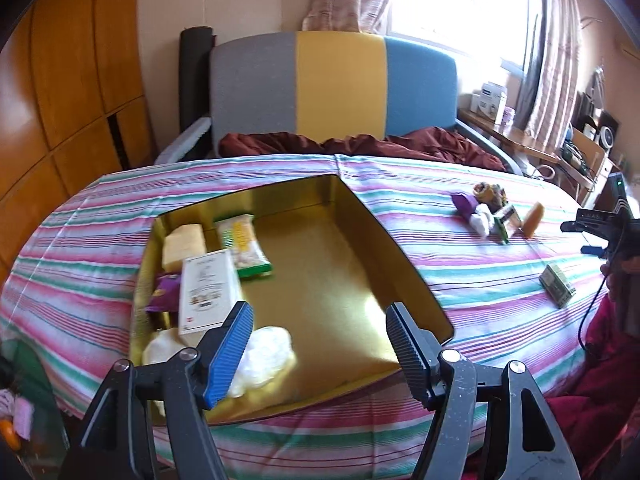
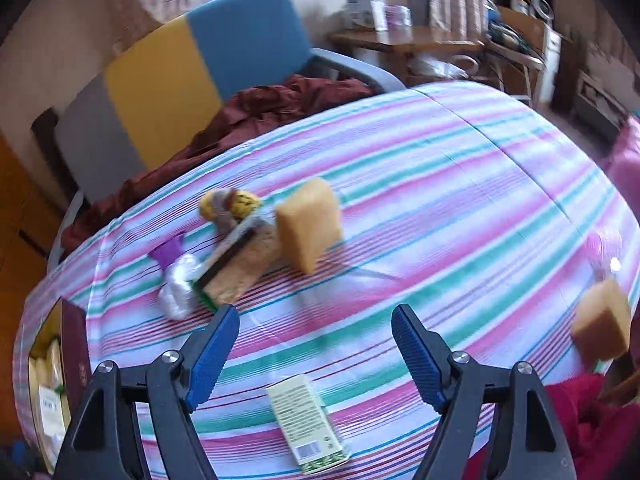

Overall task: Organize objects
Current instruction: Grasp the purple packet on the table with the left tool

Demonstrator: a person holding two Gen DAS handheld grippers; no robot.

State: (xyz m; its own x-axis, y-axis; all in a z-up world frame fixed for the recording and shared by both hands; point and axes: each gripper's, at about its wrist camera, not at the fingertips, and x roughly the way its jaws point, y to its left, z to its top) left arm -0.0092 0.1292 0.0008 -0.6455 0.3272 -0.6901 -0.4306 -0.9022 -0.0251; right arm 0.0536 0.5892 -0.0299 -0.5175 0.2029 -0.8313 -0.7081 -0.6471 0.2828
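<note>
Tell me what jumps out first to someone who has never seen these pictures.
The gold tin sunk in the striped cloth draws the eye: packets and a white box crowd its left side, the right bare. On the cloth, an upright sponge stands beside a small heap of items. Both the left gripper and right gripper are open and empty.

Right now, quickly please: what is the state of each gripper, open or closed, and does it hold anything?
Left gripper: open, holding nothing, above the tin.
Right gripper: open, holding nothing, above the small box.
</note>
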